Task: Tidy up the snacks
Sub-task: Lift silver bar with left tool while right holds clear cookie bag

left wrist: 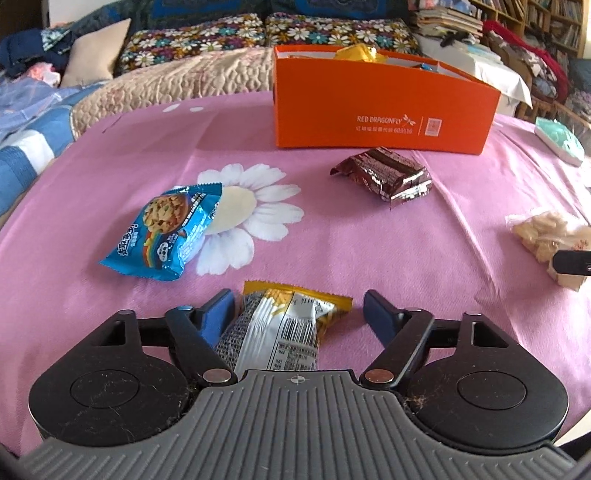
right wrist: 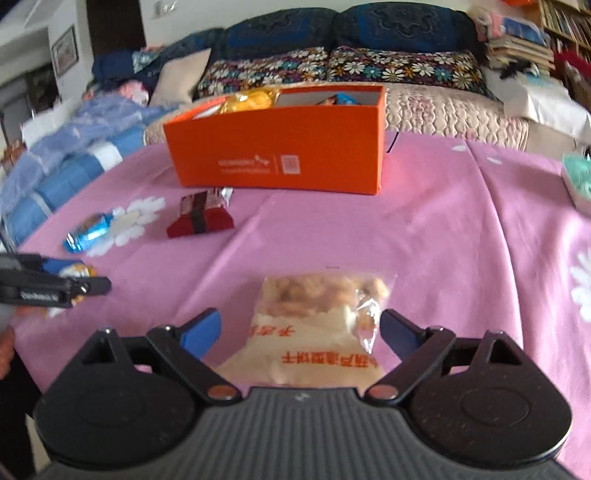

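Observation:
An orange box (left wrist: pixel 384 110) stands at the back of the pink cloth, with snacks inside; it also shows in the right wrist view (right wrist: pixel 280 151). My left gripper (left wrist: pixel 299 310) is open around a yellow and silver snack packet (left wrist: pixel 280 332) lying on the cloth. My right gripper (right wrist: pixel 299 328) is open around a clear bag of pale biscuits (right wrist: pixel 314 325), which also shows in the left wrist view (left wrist: pixel 546 236). A blue cookie packet (left wrist: pixel 166 229) and a dark brown packet (left wrist: pixel 388 173) lie loose between the grippers and the box.
The pink flowered cloth (left wrist: pixel 369 251) covers a round table. A bed with floral pillows (left wrist: pixel 229 40) lies behind the box. A mint-green pack (left wrist: pixel 561 140) sits at the right edge. Bookshelves (left wrist: pixel 546 18) stand at the far right.

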{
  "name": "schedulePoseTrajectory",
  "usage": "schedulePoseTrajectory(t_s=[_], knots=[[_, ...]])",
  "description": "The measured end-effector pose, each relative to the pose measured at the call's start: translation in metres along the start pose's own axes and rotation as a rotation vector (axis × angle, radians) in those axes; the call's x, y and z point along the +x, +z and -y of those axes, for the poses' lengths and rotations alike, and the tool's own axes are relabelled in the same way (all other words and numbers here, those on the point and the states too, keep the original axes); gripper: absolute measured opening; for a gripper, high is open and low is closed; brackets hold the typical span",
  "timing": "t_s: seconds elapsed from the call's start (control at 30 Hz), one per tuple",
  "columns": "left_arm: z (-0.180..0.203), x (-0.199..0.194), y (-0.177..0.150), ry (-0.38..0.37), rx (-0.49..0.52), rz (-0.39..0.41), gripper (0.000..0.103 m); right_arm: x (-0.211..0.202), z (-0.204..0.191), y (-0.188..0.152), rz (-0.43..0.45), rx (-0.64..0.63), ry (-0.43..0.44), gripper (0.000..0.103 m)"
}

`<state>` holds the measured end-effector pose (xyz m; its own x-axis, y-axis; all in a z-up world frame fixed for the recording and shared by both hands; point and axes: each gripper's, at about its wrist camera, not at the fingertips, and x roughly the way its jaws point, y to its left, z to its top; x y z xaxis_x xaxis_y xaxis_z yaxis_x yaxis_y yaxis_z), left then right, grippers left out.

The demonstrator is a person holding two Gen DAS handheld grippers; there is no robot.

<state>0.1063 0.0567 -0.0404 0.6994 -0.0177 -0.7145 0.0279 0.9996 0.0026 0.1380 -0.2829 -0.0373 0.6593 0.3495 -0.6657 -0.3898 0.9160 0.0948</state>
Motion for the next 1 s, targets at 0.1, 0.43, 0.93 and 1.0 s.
schedulePoseTrajectory(t_s=[0.1,0.43,0.93,1.0], knots=[[0.002,-0.003,-0.005,-0.008,0.018,0.01,0.052,0.007,-0.003,-0.003,-0.026,-0.015,-0.027,0.092],[0.004,-0.006,-0.008,-0.009,0.016,0.02,0.053,0.01,0.003,-0.006,-0.004,0.058,-0.04,0.092],[-0.012,-0.022,-0.006,-0.068,-0.085,0.019,0.022,-0.003,0.001,-0.004,0.064,0.039,-0.068,0.072],[-0.01,-0.023,-0.005,-0.069,-0.078,0.021,0.021,-0.004,0.002,0.0,0.08,0.055,-0.065,0.072]])
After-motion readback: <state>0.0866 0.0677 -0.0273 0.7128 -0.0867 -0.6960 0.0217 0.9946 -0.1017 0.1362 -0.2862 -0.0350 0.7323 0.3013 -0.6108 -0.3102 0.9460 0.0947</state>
